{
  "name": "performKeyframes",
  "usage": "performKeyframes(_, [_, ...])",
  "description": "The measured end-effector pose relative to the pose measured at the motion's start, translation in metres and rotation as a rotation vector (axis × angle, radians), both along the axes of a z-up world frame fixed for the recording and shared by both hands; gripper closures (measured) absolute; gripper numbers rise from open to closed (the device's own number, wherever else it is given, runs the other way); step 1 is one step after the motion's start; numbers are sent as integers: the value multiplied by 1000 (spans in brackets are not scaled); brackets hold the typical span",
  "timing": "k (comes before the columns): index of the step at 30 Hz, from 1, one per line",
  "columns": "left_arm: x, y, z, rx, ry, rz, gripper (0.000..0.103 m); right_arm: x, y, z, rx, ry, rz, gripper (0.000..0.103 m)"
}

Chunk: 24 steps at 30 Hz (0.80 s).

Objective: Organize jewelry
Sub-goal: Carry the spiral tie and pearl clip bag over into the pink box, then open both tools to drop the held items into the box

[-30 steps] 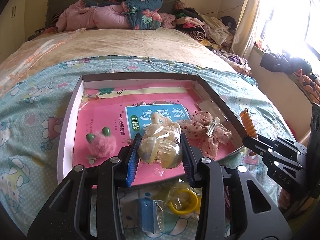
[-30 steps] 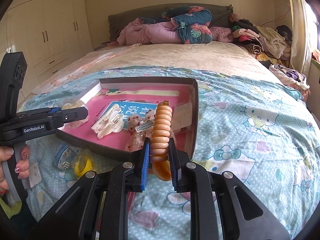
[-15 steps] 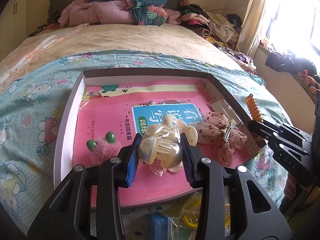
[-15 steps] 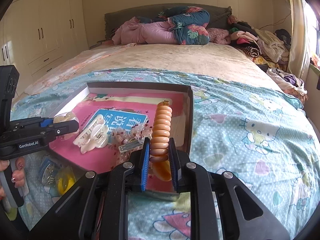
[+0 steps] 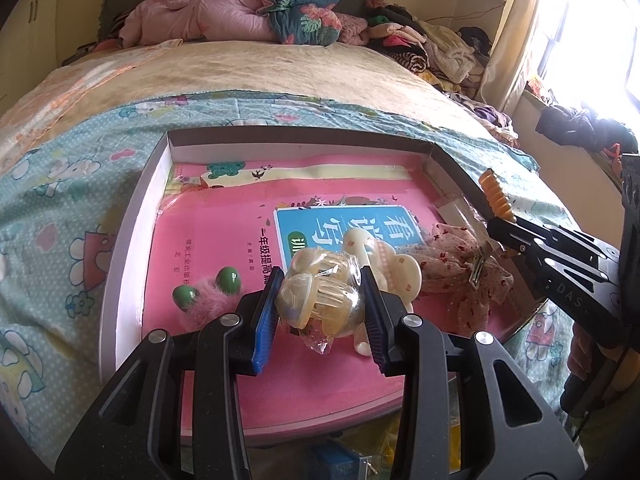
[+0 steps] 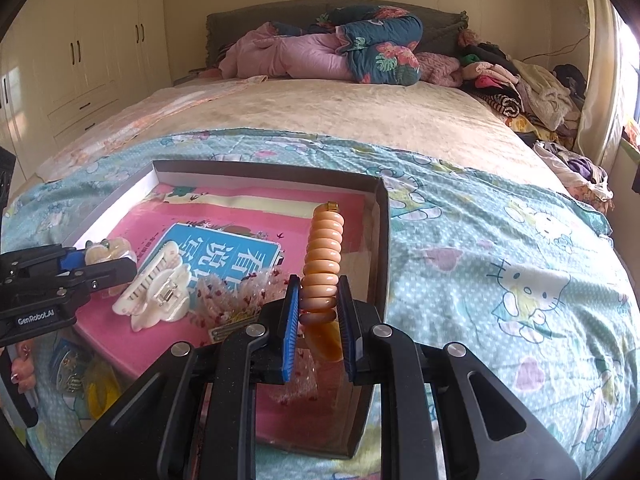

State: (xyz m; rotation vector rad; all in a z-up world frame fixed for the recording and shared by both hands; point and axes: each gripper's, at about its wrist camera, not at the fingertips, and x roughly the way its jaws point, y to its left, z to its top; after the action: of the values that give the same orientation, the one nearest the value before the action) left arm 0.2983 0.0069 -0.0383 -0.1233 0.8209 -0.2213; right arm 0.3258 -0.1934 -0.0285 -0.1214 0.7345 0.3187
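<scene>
A shallow box [image 5: 132, 216] [image 6: 382, 240] lined with a pink book lies on the bed. My left gripper [image 5: 322, 300] is shut on a yellowish hair claw in clear wrap [image 5: 320, 300], held over the box's near middle. Behind it lies a cream hair claw [image 5: 400, 272] [image 6: 160, 288]. A floral fabric clip [image 5: 464, 268] [image 6: 236, 292] rests to the right. A pink fluffy piece with green beads [image 5: 208, 292] sits at the left. My right gripper [image 6: 318, 312] is shut on an orange ridged hair clip [image 6: 322, 252] [image 5: 496, 196], upright over the box's right side.
Below the box's near edge lie a yellow ring [image 6: 100, 388] and a blue packet [image 6: 70, 364] on the patterned sheet [image 6: 500, 260]. A hand [image 6: 22, 364] holds the left gripper. Folded quilts [image 6: 320, 52] and clothes [image 6: 520, 84] pile at the head of the bed.
Both grippers moved forward over the box with their clips still held. The yellow ring and blue packet slid under the left gripper's body in its view.
</scene>
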Motion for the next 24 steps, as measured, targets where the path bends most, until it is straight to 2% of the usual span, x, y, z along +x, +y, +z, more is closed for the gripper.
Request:
performKeyframes(10, [2, 2, -3, -2, 3, 2, 73, 18, 10, -11, -15, 27, -8, 85])
performKeyframes(20, [4, 2, -3, -6, 2, 3, 73, 15, 6, -11, 0, 33, -19, 83])
performKeyframes(24, [4, 2, -3, -6, 1, 2, 73, 11, 4, -9, 15, 24, -22, 75])
